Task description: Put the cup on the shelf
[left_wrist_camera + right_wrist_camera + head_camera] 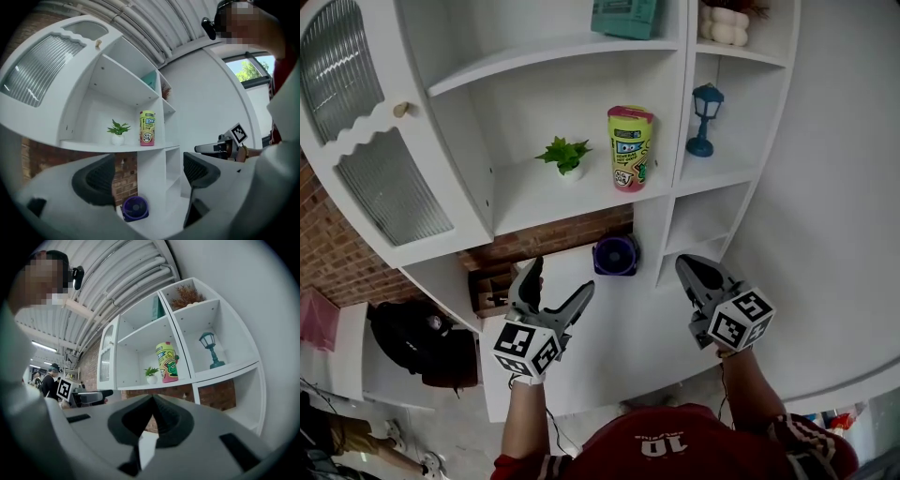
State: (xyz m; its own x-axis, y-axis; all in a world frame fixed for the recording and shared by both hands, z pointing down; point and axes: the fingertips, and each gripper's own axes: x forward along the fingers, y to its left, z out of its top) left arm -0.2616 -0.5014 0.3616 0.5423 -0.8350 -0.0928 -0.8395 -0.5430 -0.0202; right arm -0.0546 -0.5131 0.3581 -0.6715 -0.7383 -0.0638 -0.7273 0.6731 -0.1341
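Note:
A tall yellow, green and pink printed cup stands upright on the middle shelf of the white cabinet, to the right of a small potted plant. It also shows in the left gripper view as the cup and in the right gripper view as the cup. My left gripper is below the shelf over the white counter, open and empty, with its jaws wide apart. My right gripper is lower right of the cup, shut with nothing in it.
A purple fan sits on the counter under the shelf. A teal lamp figure stands in the right compartment, a teal box on the shelf above. An open glass door hangs at left. A black bag lies on the lower left.

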